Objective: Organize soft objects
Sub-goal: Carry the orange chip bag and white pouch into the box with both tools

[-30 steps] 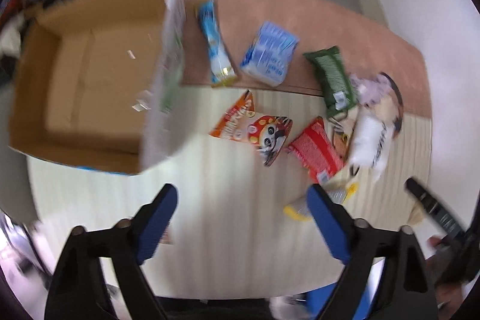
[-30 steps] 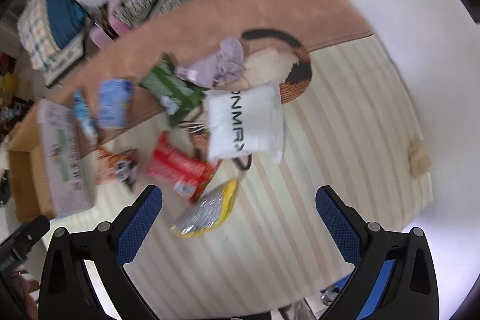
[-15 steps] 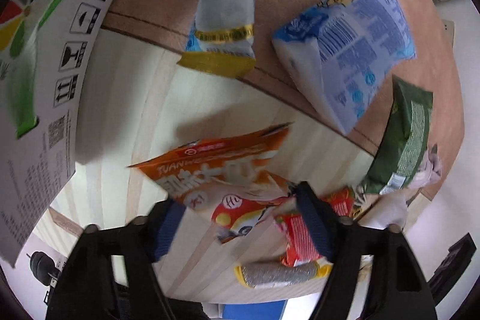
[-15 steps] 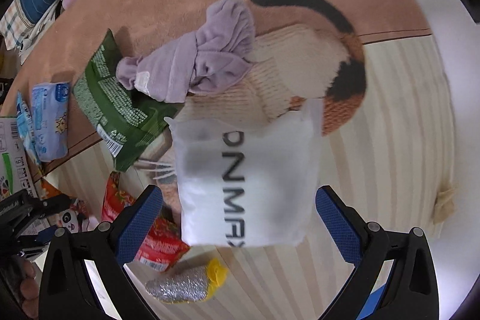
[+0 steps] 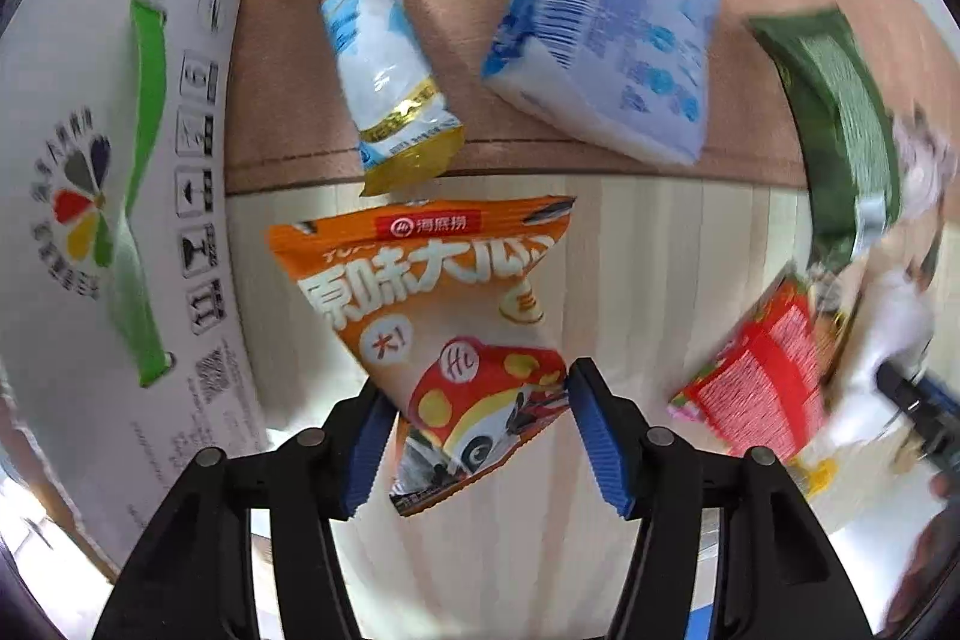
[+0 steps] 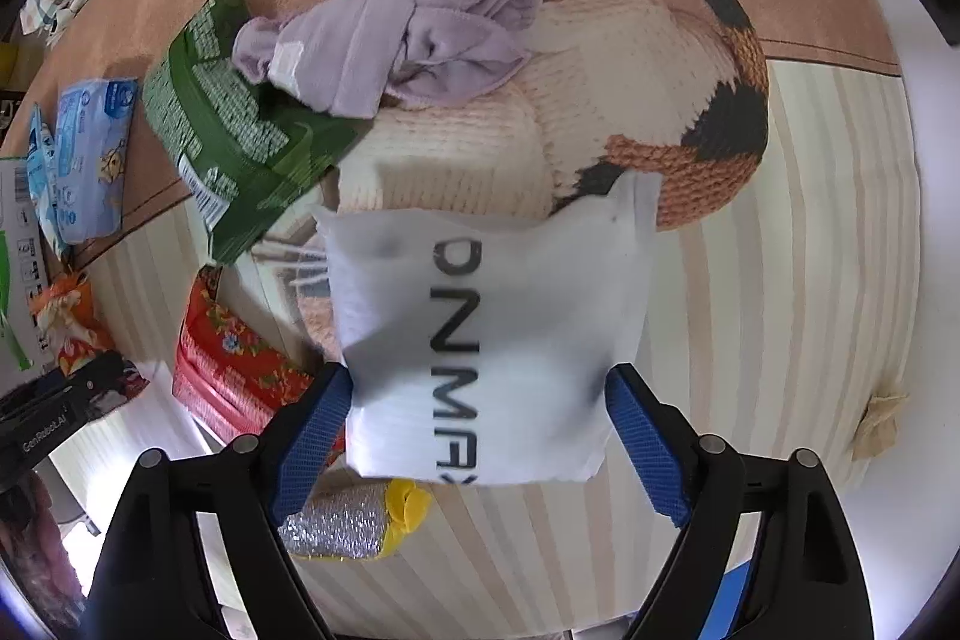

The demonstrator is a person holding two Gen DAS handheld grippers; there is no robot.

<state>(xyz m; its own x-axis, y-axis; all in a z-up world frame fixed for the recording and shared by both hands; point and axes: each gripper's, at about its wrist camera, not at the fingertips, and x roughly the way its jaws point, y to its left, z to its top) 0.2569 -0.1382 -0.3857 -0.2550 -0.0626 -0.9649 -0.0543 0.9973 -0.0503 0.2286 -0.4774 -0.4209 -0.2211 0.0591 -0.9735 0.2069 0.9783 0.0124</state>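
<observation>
In the left wrist view a white cardboard box flap fills the far left, printed with a green stripe, handling pictograms and a petal logo in several colours. Right of it, on the brown rug, lie a blue-and-white pouch with a gold end and a pale blue tissue pack bearing a barcode. Nearer, on the striped floor, the orange snack bag shows a red brand banner and large white Chinese characters. Its lower end sits between the blue pads of the left hand-held gripper, whose jaws are easing apart again while both pads touch the bag's edges. Further right lie a red flowered packet and a dark green packet.

In the right wrist view the right hand-held gripper straddles a white pouch lettered "DNMAX"; its jaws are closing, with the pads at the pouch's sides. Beyond it, a lilac cloth rests on a knitted cat cushion. A silver-and-yellow packet lies near left.
</observation>
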